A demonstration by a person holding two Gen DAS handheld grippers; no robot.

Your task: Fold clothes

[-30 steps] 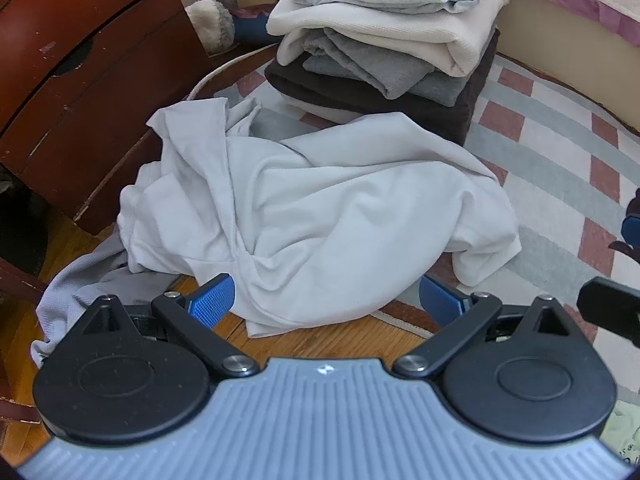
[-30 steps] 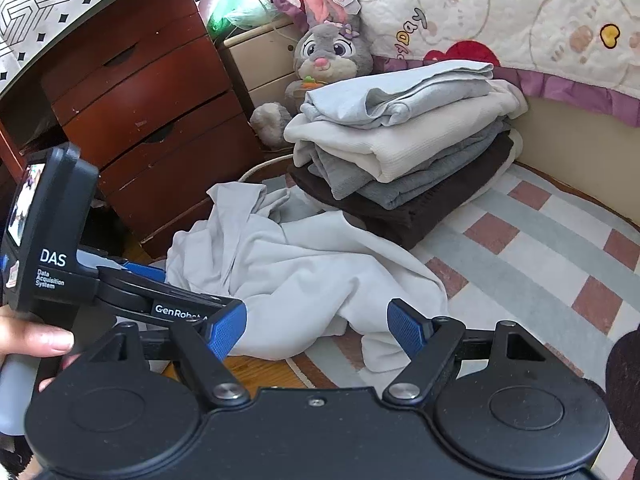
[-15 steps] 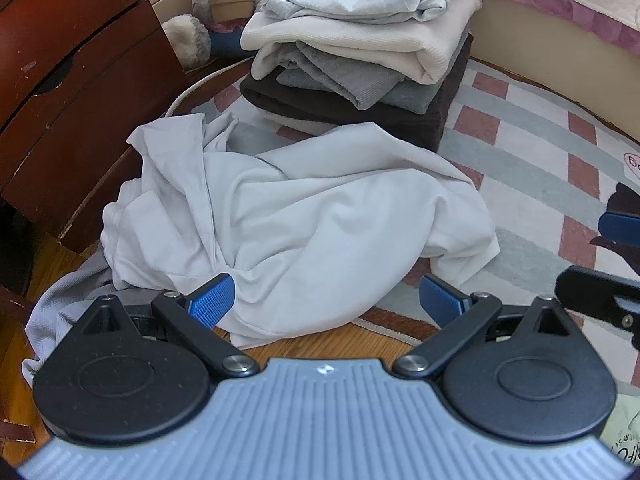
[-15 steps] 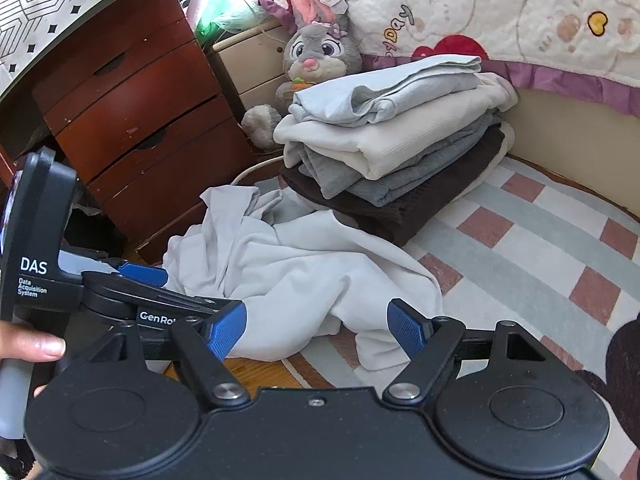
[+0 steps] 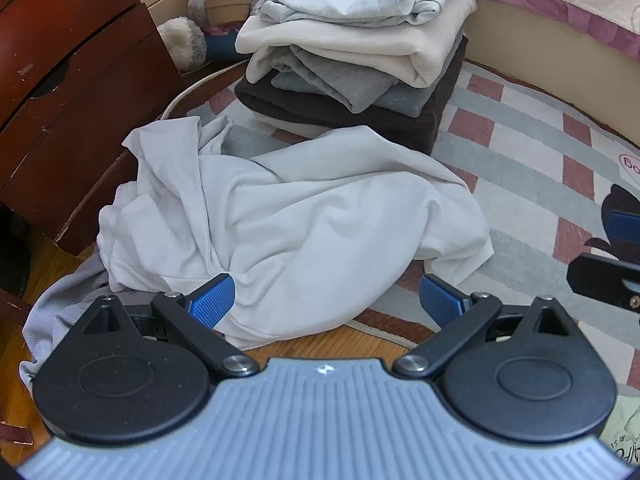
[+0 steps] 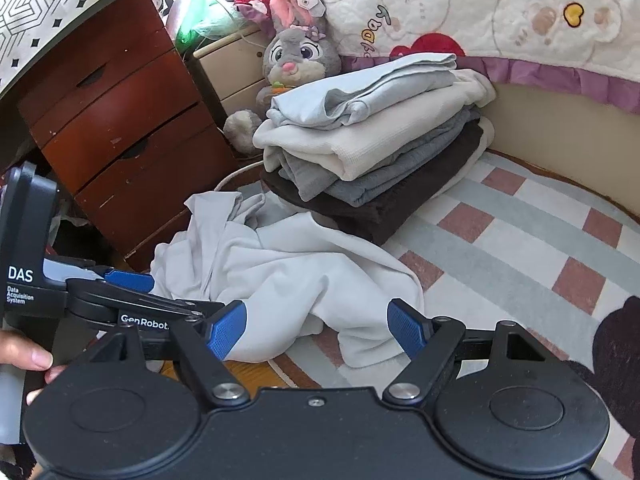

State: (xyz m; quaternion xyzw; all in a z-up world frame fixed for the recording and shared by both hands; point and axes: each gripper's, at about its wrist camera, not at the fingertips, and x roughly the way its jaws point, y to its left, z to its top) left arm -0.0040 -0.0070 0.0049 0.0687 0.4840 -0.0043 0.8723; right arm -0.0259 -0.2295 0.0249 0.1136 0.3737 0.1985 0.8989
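a bedroom floor is being shown, partly wood and partly covered by a checked rug (image 5: 532,168), with a red-brown dresser (image 5: 60,92) at the left. in the left wrist view, a crumpled pale grey garment (image 5: 304,224) is lying half on the rug, half on the wood, just in front of a stack of folded clothes (image 5: 352,60). the left gripper (image 5: 326,298) is being held low before it, jaws spread wide and holding nothing, one pad touching or just over the near fold.

in the right wrist view, the same garment (image 6: 288,276) is being seen beside the stack (image 6: 372,148), a plush rabbit (image 6: 296,64) sitting behind. the right gripper (image 6: 316,328) is likewise being held wide and unladen near the hem.

the cloth is being judged light, limp and non-slippery; a hem or shoulder edge is probably best pinched, since bunched middle folds would be lifting in a lump.
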